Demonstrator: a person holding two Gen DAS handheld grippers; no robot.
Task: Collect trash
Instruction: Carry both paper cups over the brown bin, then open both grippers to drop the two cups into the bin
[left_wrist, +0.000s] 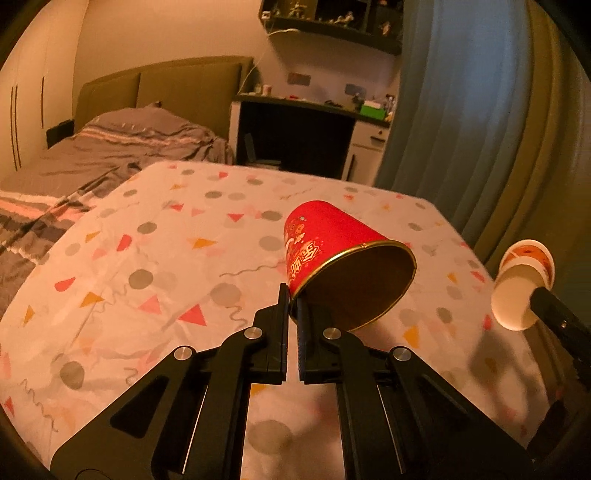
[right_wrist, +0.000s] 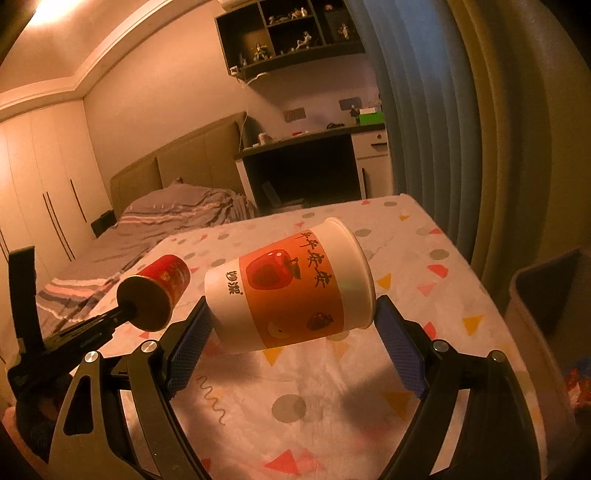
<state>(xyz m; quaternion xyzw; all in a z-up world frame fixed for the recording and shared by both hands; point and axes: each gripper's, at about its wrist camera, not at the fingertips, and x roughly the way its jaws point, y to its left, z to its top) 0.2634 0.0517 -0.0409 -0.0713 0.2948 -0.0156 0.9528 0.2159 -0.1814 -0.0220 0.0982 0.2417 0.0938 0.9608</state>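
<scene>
Fingers (left_wrist: 284, 317) on my left gripper (left_wrist: 292, 306) are pinched nearly together on the rim of the red cup (left_wrist: 343, 258), one outside the wall, one inside, with the cup tipped on its side above the worktop (left_wrist: 147, 240), mouth facing me. Right gripper (right_wrist: 293, 317) has its fingers (right_wrist: 400, 350) spread wide, clamping the white cup (right_wrist: 291, 284) end to end: base against the left pad, rim against the right. It hangs clear of the worktop. A bin (right_wrist: 546, 295) sits off beyond the right finger.

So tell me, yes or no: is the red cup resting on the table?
No, the red cup hangs above the table, its rim pinched in the left gripper.
</scene>
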